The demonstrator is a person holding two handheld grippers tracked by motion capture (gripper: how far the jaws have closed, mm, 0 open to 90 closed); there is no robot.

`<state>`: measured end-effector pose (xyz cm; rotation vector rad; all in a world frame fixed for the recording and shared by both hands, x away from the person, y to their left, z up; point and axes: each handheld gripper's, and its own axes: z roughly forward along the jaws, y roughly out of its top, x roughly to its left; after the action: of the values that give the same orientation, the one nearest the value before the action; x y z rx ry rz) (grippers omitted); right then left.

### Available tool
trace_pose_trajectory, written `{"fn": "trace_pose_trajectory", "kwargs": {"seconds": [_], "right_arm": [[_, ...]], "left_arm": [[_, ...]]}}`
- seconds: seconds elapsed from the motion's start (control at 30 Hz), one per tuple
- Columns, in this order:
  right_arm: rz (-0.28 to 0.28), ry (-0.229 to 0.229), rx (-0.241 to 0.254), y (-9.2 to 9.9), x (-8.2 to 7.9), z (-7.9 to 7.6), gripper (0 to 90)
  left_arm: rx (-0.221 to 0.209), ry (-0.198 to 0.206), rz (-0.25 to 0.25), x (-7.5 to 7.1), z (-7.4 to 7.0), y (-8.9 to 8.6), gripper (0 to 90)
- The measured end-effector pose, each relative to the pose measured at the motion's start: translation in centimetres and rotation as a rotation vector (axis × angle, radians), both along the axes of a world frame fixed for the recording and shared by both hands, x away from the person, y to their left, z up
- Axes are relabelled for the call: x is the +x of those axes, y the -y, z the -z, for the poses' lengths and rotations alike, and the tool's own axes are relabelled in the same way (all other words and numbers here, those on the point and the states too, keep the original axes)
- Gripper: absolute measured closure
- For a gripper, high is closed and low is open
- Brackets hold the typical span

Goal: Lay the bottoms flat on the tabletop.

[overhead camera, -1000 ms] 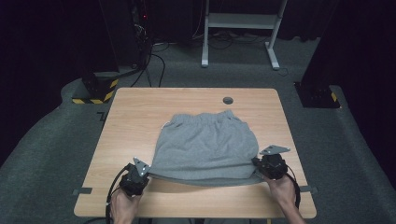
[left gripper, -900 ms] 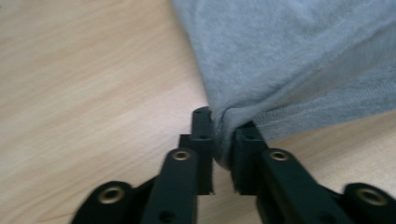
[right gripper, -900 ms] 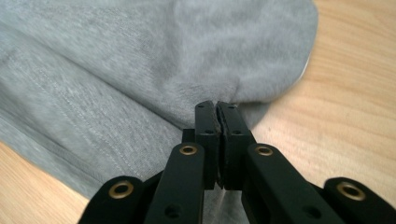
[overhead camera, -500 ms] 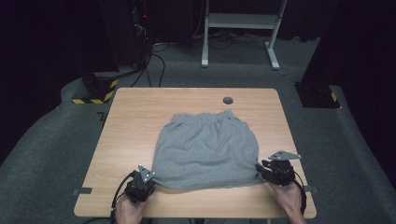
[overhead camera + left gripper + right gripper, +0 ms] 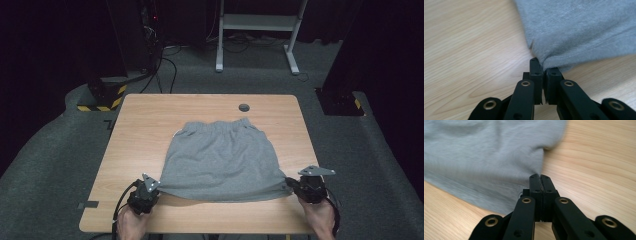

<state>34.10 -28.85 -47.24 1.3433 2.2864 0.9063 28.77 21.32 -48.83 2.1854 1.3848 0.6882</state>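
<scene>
Both hands (image 5: 131,224) low, pinching shorts (image 5: 222,157)

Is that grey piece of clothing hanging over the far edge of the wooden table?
No, the grey fabric garment lies flat within the light wooden table top, with bare wood showing beyond its elastic waistband on the far side.

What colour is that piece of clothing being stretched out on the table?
Plain light grey garment, no pattern; its fabric shows best in the left gripper view.

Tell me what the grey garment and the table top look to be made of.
Grey garment: soft knit, likely cotton jersey; matte heathered surface, stitched hem, drapes where both grippers pinch it. Table top: light wood or wood-look laminate; smooth with visible grain lines, which one is unclear.
</scene>
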Motion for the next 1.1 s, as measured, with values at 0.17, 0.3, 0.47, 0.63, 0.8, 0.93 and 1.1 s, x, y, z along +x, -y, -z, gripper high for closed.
{"fn": "trace_pose_trajectory", "kwargs": {"seconds": [0.17, 0.3, 0.47, 0.63, 0.8, 0.93, 1.1], "right_arm": [[0.038, -0.05, -0.079, 1.5, -0.8, 1.1, 89.8], [-0.001, -0.101, -0.069, 0.6, -0.9, 1.8, 85.1], [-0.021, 0.012, -0.011, -0.6, -0.7, -0.4, 67.0], [-0.025, 0.037, 0.024, -2.5, 1.8, -1.7, 62.6], [-0.04, 0.003, -0.025, -5.0, 5.3, -0.5, 63.9], [0.008, -0.01, -0.061, -5.8, 7.6, 0.4, 64.8], [-0.003, -0.065, -0.133, -6.3, 9.0, 1.9, 73.8]], "left_arm": [[0.003, -0.036, 0.016, -1.0, 0.7, -0.5, 86.2], [-0.055, -0.087, 0.066, -1.4, 1.1, -0.5, 76.6], [-0.178, -0.051, 0.096, -1.9, -0.6, -1.2, 49.7], [-0.274, -0.025, 0.111, -2.4, -3.1, -2.2, 37.3], [-0.251, -0.012, 0.089, -1.8, -4.0, -2.2, 41.4], [-0.247, -0.044, 0.027, 2.2, -2.7, -1.2, 49.3], [-0.252, -0.047, -0.019, 7.5, 0.1, 0.6, 54.7]]}}
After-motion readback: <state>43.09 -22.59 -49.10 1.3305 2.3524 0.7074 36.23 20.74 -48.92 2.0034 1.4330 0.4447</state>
